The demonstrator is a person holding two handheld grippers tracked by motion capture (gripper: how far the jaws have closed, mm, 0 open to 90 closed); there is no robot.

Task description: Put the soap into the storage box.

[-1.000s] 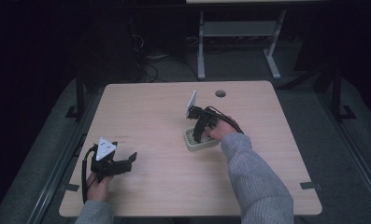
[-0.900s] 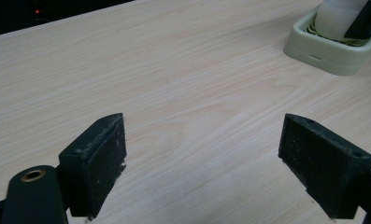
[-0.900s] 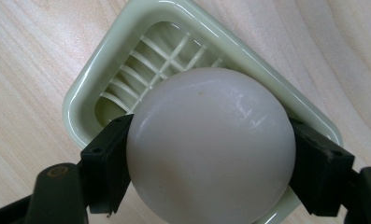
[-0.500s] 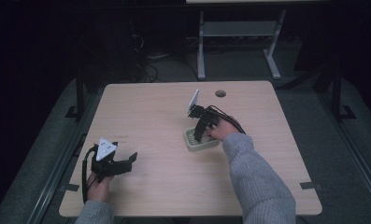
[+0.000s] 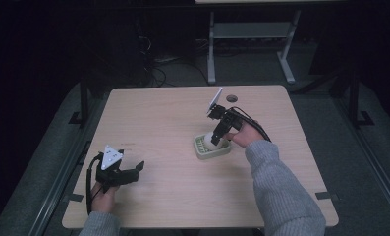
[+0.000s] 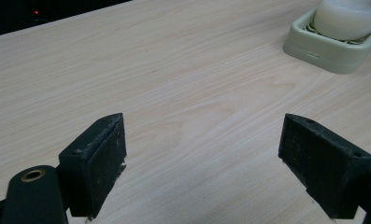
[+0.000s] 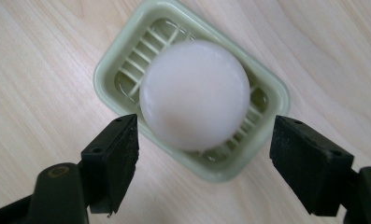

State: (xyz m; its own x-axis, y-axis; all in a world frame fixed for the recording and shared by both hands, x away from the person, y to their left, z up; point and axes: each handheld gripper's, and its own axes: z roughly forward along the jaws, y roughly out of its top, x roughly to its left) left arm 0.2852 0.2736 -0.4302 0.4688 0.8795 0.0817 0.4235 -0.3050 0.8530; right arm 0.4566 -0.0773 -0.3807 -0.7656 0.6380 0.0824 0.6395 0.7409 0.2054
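Your right claw [image 7: 202, 163] hangs open over the white soap [image 7: 195, 93] lying in its green dish [image 7: 267, 88] mid-desk; slick, rounded soap could squirt out if you pinch off-centre. Left claw [image 6: 202, 158] is open, idle.

Round white soap [image 7: 194, 94] rests in ridged pale-green dish [image 7: 267, 93].

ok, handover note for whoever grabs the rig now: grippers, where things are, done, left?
Right gripper: open, jaws either side of the white soap, not touching it.
Left gripper: open, holding nothing, low over the table at the near left corner.
Soap lies in the green soap dish, right of the table's centre.
Done: soap sits in the dish, jaws off it.
Left: probably pull the right gripper clear, or close if the soap is to be lifted.
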